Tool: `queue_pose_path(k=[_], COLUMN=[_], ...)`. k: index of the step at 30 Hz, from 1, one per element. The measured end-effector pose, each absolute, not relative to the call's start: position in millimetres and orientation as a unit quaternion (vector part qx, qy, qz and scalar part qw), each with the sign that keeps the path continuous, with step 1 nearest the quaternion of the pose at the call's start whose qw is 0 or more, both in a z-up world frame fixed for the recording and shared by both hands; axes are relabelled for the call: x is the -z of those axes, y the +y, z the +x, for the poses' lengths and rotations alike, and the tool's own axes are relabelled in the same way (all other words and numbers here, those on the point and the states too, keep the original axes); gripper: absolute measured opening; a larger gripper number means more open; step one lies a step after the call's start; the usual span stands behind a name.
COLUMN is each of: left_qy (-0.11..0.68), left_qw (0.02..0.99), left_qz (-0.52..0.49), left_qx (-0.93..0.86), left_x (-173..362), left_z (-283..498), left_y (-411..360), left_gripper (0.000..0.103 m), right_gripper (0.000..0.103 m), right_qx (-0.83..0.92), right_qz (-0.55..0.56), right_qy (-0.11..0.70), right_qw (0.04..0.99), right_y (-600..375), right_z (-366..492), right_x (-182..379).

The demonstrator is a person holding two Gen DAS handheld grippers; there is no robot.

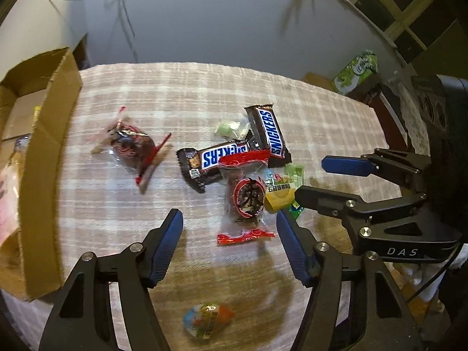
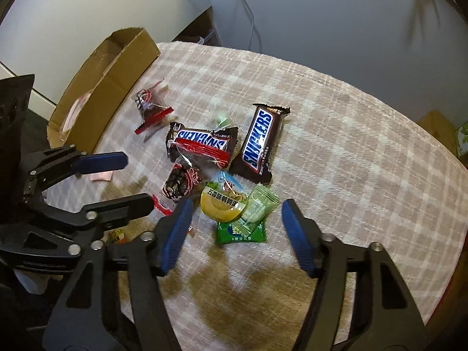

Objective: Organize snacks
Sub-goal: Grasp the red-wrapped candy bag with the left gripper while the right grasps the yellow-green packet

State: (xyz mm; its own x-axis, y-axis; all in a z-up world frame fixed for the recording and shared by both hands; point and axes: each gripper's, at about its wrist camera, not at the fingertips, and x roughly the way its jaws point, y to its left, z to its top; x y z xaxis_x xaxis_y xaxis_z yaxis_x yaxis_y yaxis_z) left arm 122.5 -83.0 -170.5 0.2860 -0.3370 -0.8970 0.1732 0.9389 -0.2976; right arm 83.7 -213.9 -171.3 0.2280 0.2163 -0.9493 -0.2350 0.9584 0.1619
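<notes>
Both grippers over the snack pile on the checked tablecloth, pointing steeply down; my left gripper jaws spread, nothing between the pads; the clear red-sealed date packet lies just ahead of the gap, slightly toward my right finger, no contact visible.

My right gripper also spread, empty; the green candy wrappers sit right at the mouth of the gap, between the fingertips in the right wrist view, and the yellow quail-egg pack is just beyond, nearer the left finger; pads not pressing on either.

Further out: two Snickers bars; one upright-ish beyond the right gripper, the other lying crosswise, partly under the top seal of the date packet; a second red-trimmed clear packet sits alone, well apart from the pile, toward the cardboard box.

The box stands open at the tablecloth's left edge, well apart from both grippers; something pink inside, too blurred to tell what.

One small colourful wrapped candy lies under my left gripper, behind the fingertips, blurred; a small pink piece lies on the cloth beside the left gripper in the right wrist view.
</notes>
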Motion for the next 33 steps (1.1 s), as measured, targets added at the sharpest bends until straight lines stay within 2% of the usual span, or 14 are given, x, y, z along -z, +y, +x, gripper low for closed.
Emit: queue_pose_path(k=[4, 10, 17, 21, 33], left_qy=[0.582, 0.588, 0.603, 0.604, 0.600], left_qw=[0.792, 0.786, 0.773, 0.770, 0.779], left_qz=[-0.072, -0.060, -0.068, -0.061, -0.052], left_qx=[0.170, 0.180, 0.187, 0.195, 0.174], left_x=[175.7, 186.1, 201.8, 205.7, 205.3], left_z=[127.6, 134.4, 143.5, 145.4, 141.8], left_y=[-87.1, -95.5, -99.5, -105.0, -86.9], left_gripper=[0.055, 0.051, 0.049, 0.033, 0.032], right_gripper=[0.051, 0.044, 0.043, 0.043, 0.044], right_qx=[-0.158, -0.196, -0.214, -0.233, -0.257], right_qz=[0.000, -0.022, -0.051, -0.067, -0.102], right_qy=[0.610, 0.619, 0.633, 0.637, 0.624], right_qw=[0.776, 0.760, 0.742, 0.732, 0.731], right_y=[-215.4, -203.8, -201.2, -198.8, -175.3], right_z=[87.2, 97.9, 107.0, 108.5, 108.1], right_x=[176.9, 187.0, 199.3, 204.3, 204.3])
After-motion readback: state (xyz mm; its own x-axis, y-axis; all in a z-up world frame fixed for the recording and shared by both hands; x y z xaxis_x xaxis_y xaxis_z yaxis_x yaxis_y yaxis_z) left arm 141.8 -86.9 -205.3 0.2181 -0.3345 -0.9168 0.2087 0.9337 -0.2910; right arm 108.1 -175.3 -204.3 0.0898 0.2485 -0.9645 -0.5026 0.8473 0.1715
